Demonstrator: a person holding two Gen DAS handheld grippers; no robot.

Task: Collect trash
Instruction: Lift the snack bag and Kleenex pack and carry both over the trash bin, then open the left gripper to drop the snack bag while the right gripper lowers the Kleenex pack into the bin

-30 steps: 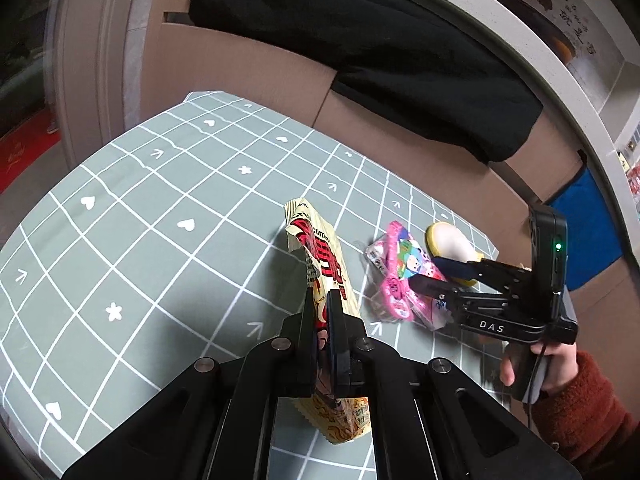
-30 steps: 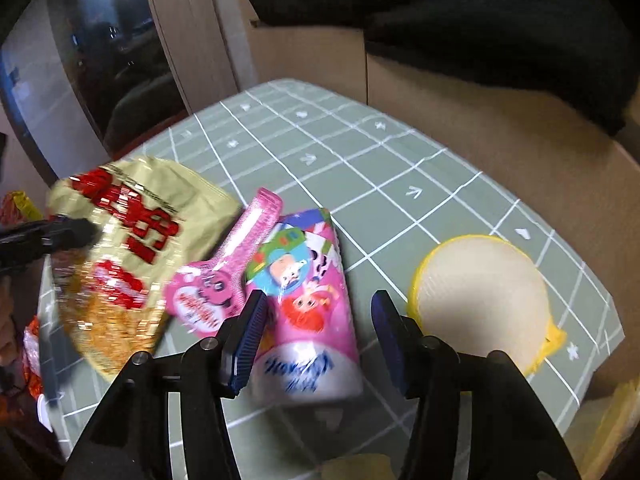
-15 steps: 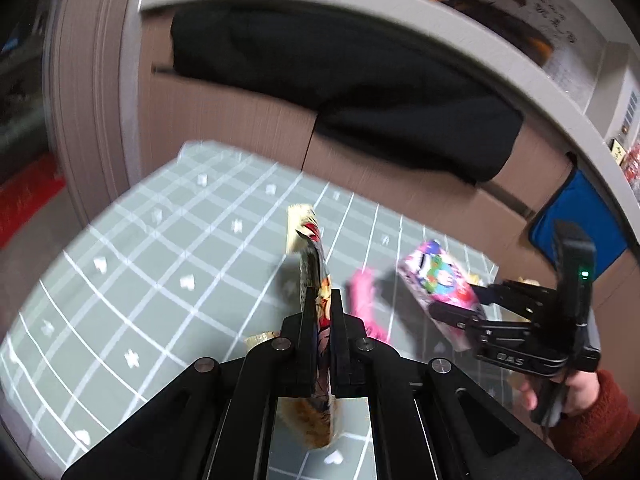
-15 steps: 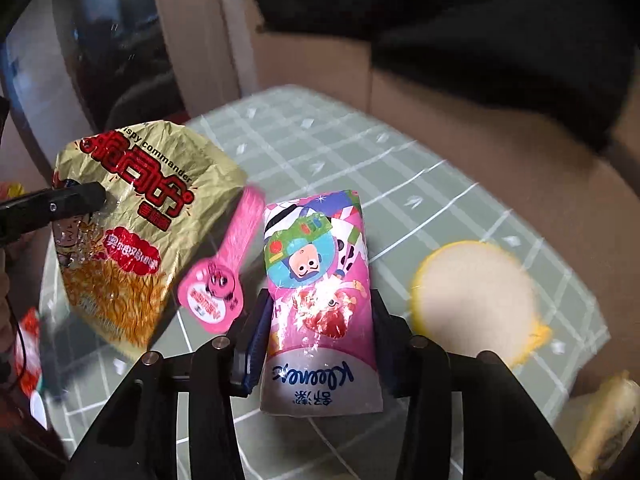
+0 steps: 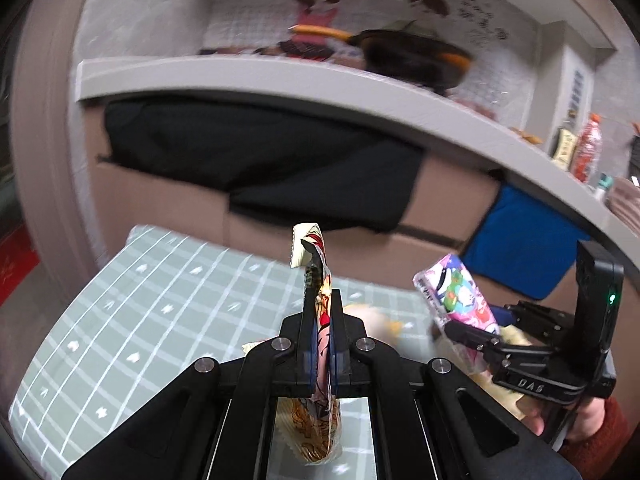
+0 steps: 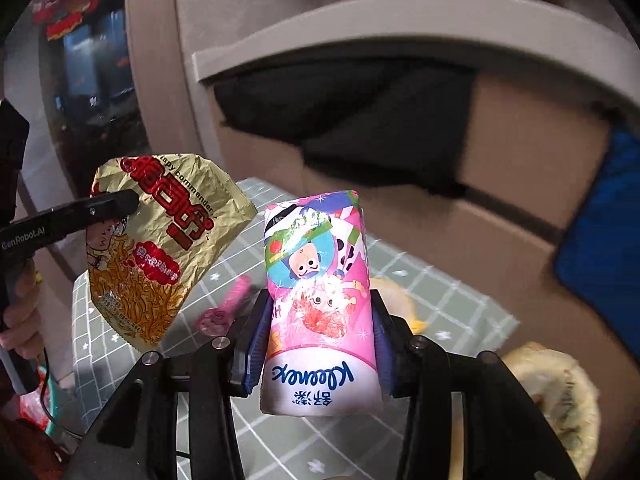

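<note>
1. Two grippers are in view, each carried by a hand. The left gripper (image 5: 321,344) sits at the lower centre of the left wrist view, and its black finger also reaches in from the left edge of the right wrist view (image 6: 116,202). The right gripper (image 6: 318,344) fills the bottom of its own view and appears at the lower right of the left wrist view (image 5: 472,332).
2. One gold snack wrapper (image 6: 156,248), printed in red, is pinched flat between the left gripper's narrow jaws. It hangs clear of the table, edge-on in the left wrist view (image 5: 318,320).
3. One pink tissue pack (image 6: 320,304) is clamped across its width by the right gripper's blue pads (image 6: 256,344), also lifted off the table. It shows tilted at right in the left wrist view (image 5: 456,296).
4. One table with a green grid cloth (image 5: 160,312) lies below both loads, at lower left.
5. On that cloth I count one small pink wrapper (image 6: 224,308), blurred, and one pale round yellow-rimmed object (image 6: 400,304) just behind the tissue pack.
6. Only the right wrist view shows the snack wrapper's full printed face, the pink wrapper, and a pale round woven thing (image 6: 560,400) at lower right.
7. Only the left wrist view shows the shelf top (image 5: 280,76) with a dark pan (image 5: 416,60), the cartoon wall drawings, and the red-brown sleeve (image 5: 600,440) at the right hand.
</note>
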